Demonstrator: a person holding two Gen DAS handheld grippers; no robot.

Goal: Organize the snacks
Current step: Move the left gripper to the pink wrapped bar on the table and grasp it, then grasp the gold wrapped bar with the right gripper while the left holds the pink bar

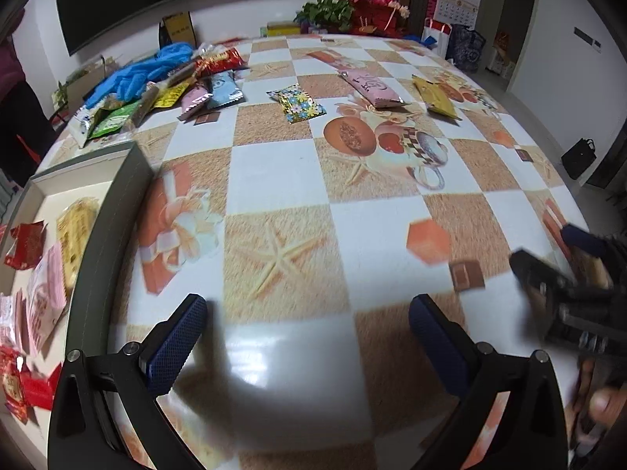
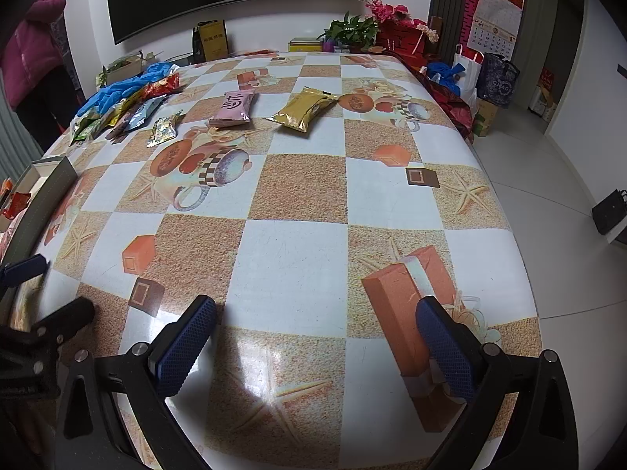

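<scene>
Checkered oilcloth printed with starfish and cups covers the table (image 2: 298, 258), glossy enough that flat packets will likely slide rather than lift cleanly. Three snacks lie apart in the open middle: a pink packet (image 2: 233, 109), a gold packet (image 2: 303, 111) and a small floral packet (image 1: 296, 102). All look like light, air-puffed foil pillows, soft and crinkly, with contents that may crush, so I judge the best hold is across the short width near the middle, or on a crimped end seal, with a gentle squeeze. Further packets sit in a heap (image 1: 176, 90) beside blue gloves (image 1: 141, 72) at the far left, overlapping too much to count. At the left table edge a grey box (image 1: 113, 211) already holds several packets, at least four, partly cut off. The left tongs (image 1: 307, 337) stand wide apart over bare cloth with nothing between them; the right tongs (image 2: 315, 342) likewise gape empty.
</scene>
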